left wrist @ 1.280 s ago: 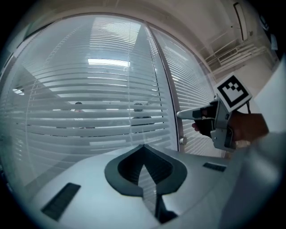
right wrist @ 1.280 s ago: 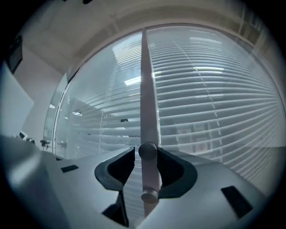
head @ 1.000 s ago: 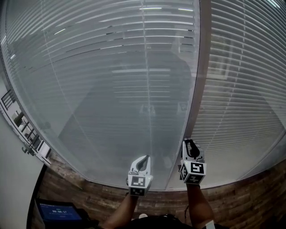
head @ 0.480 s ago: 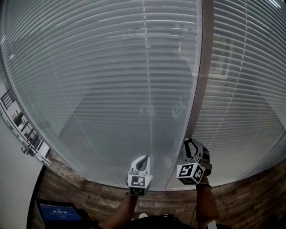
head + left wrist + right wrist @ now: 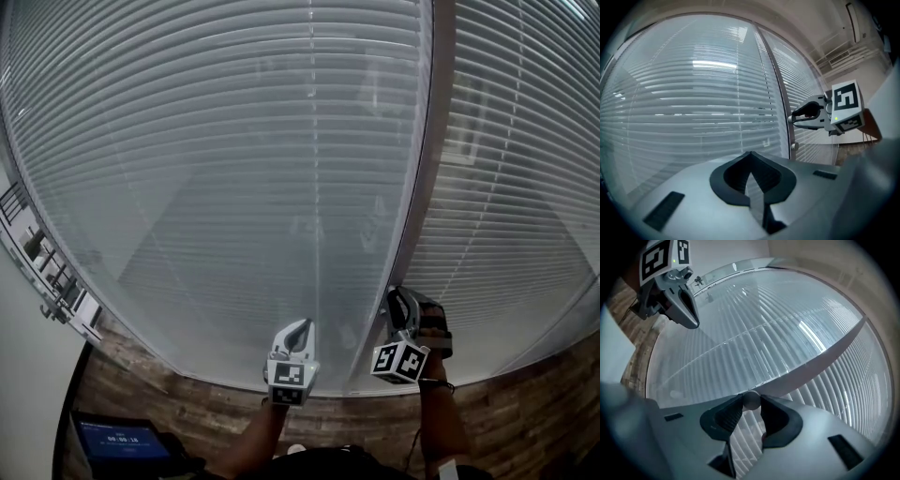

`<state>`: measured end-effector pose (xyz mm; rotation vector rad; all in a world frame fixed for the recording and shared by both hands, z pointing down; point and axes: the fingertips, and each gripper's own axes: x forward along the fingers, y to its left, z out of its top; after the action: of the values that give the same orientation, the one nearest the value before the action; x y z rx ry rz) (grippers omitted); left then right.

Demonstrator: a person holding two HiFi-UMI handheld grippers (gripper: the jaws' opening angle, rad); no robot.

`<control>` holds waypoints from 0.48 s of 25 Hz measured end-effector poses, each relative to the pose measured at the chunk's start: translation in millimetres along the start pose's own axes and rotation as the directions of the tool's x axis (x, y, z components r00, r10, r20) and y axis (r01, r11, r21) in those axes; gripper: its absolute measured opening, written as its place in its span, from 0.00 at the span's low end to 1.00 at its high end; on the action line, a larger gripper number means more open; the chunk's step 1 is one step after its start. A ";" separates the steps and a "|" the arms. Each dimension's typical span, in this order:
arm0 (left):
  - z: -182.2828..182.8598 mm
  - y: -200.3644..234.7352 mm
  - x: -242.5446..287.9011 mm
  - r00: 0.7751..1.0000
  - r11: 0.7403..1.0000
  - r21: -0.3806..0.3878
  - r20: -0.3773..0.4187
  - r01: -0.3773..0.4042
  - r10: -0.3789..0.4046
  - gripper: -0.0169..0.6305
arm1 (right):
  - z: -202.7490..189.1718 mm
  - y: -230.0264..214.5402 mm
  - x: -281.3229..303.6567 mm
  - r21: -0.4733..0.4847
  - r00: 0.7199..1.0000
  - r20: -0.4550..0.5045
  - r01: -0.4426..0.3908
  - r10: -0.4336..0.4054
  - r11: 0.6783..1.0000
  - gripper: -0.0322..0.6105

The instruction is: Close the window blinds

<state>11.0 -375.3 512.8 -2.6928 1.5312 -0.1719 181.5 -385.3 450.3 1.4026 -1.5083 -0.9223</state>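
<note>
Both forearms reach forward from the bottom of the head view, side by side and close together. The left tongs [image 5: 300, 325] point straight at the blinds [image 5: 216, 169], with the jaws clenched together on nothing. The tip is near the slats, but I cannot tell whether it touches them. The right hand [image 5: 431, 328] is rolled inward, so its marker cube [image 5: 400, 361] tilts toward the left cube [image 5: 289, 377]. The right tongs [image 5: 397, 300] sit against the post [image 5: 427, 159] that parts the two panes. They are clenched on a small pale knob [image 5: 751, 400], with one jaw on each side of it.

The blinds fill nearly the whole head view. One wide pane lies left of the post and a second pane [image 5: 525, 169] lies right of it. The slats in both panes are turned flat and overlap, and they show only a grey, striped surface. A thin cord [image 5: 314, 141] runs straight down the left pane, ending just above the left tongs.

Brown planks [image 5: 187, 412] run below the blinds. At the lower left a screen [image 5: 117, 441] glows blue with a row of white digits that are too small to read. Each cube carries black-and-white square markers.
</note>
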 end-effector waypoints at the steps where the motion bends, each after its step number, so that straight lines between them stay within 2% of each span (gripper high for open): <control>1: -0.3 -1.2 -0.3 1.000 1.000 -0.002 -0.001 0.001 -0.001 0.02 | -1.0 -0.1 -0.9 0.001 1.000 0.003 0.001 -0.001 1.000 0.24; 4: -2.2 -4.8 0.7 1.000 1.000 0.001 -0.003 0.010 -0.010 0.02 | -4.5 -1.7 -2.7 0.035 1.000 0.020 0.006 -0.007 0.999 0.24; 6: 0.5 -8.6 0.3 1.000 1.000 -0.018 -0.004 0.019 -0.019 0.01 | -7.3 -3.5 -3.9 0.120 0.999 0.035 0.006 -0.010 0.993 0.24; 8: -1.7 -5.6 -0.5 1.000 1.000 -0.016 -0.005 0.021 -0.021 0.01 | -6.3 -3.9 -5.1 0.232 0.999 0.048 0.005 -0.017 0.973 0.24; 12: -6.1 18.8 -11.3 1.000 1.000 -0.014 -0.007 0.020 -0.020 0.01 | 12.6 -0.7 -14.5 0.408 0.998 0.056 0.011 -0.037 0.913 0.24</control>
<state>-11.4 -375.0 516.3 -2.7218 1.5130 -0.1720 170.0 -371.4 443.6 1.7023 -1.8088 -0.6926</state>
